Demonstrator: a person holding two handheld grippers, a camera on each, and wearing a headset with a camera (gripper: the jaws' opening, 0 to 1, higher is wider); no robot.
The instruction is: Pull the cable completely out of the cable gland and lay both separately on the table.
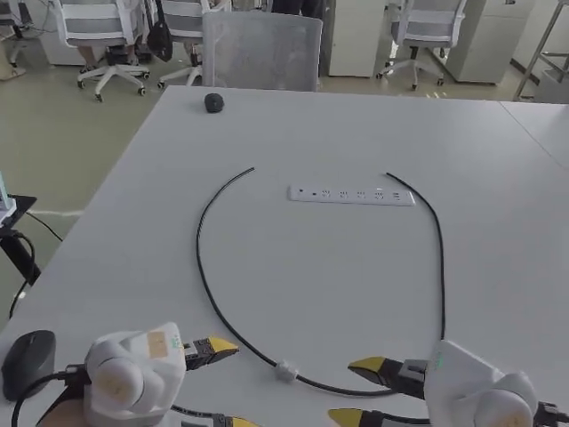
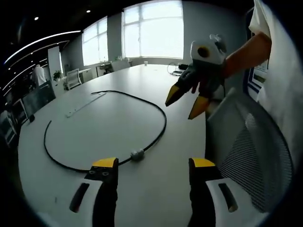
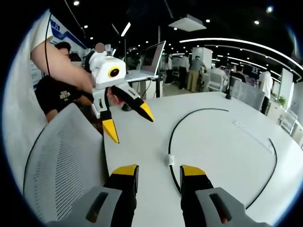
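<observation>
Flanking the gland [image 1: 285, 371], left claw [image 1: 226, 384] and right claw [image 1: 345, 390] hover, both apart, likely to seize either side. The cable [image 1: 200, 267] lies looped on the surface [image 1: 338, 267], gland not yet off.

A long white power strip [image 1: 352, 195] lies flat midway across the white tabletop [image 1: 356, 285], a small dark rounded object [image 1: 214, 103] sits near the far edge — before a grey mesh chair back [image 1: 261, 51] — and a black computer mouse [image 1: 27, 363] rests at the near left edge.
</observation>
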